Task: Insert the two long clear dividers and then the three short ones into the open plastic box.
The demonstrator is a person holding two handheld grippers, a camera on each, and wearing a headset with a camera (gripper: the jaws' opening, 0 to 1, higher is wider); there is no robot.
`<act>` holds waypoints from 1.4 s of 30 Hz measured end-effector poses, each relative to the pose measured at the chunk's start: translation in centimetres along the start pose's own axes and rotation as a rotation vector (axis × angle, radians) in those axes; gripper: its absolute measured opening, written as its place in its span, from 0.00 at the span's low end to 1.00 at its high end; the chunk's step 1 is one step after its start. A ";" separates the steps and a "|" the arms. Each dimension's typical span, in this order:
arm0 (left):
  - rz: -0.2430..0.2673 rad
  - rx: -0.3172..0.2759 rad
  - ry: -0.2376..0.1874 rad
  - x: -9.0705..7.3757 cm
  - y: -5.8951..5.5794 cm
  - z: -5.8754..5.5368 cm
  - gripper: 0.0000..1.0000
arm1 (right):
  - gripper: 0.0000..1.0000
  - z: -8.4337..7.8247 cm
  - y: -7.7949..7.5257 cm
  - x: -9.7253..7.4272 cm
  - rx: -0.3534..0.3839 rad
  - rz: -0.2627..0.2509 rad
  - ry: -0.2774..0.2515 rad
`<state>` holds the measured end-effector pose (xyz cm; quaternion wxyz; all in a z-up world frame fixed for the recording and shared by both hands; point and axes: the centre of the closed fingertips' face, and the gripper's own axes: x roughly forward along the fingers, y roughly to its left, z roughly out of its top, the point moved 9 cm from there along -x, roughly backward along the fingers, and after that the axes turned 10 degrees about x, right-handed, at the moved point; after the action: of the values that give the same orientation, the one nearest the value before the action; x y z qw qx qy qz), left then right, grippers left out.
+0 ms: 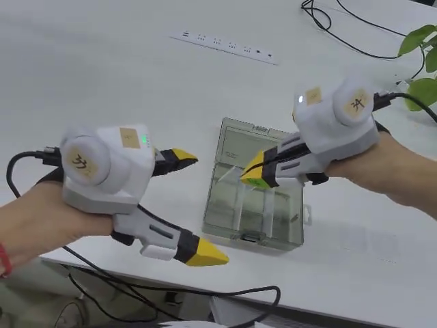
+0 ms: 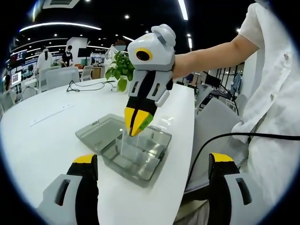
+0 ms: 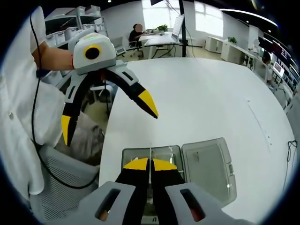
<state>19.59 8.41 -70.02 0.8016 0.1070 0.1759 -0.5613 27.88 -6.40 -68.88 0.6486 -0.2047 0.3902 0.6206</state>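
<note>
Open box (image 1: 239, 147) on table (image 1: 102, 68), divider (image 2: 127, 146) in it, power strip (image 1: 225, 46) behind, plant (image 1: 418, 39) far right

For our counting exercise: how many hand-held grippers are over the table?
2. The left hand-held gripper, open, beside the box; the right hand-held gripper, shut on a clear divider above it.

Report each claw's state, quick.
Left claw: open, holding nothing.
Right claw: shut on a clear divider at the plastic box.

A white power strip (image 1: 224, 45) lies on the white table (image 1: 102, 82), black cables (image 1: 355, 45) and a leafy plant (image 1: 418, 39) beyond
</note>
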 end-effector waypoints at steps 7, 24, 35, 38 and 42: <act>0.000 0.000 0.000 0.0 0.0 0.0 1.00 | 0.02 -0.3 -0.3 0.3 -0.020 -0.002 0.004; 0.001 -0.006 -0.003 0.1 0.0 -0.1 1.00 | 0.02 0.2 0.2 2.5 -0.070 0.001 0.019; -0.002 -0.007 -0.003 0.1 0.0 -0.2 1.00 | 0.02 -0.4 -0.4 3.9 -0.054 0.000 0.042; -0.002 -0.009 -0.003 0.2 0.1 -0.3 1.00 | 0.02 -0.5 -0.4 4.2 -0.049 0.002 0.060; -0.004 -0.009 -0.001 0.2 0.0 -0.3 1.00 | 0.02 -0.8 -0.4 4.8 -0.051 -0.004 0.087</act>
<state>19.62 8.40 -70.41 0.8010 0.1028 0.1783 -0.5621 27.74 -3.95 -73.12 0.6270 -0.2487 0.4015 0.6195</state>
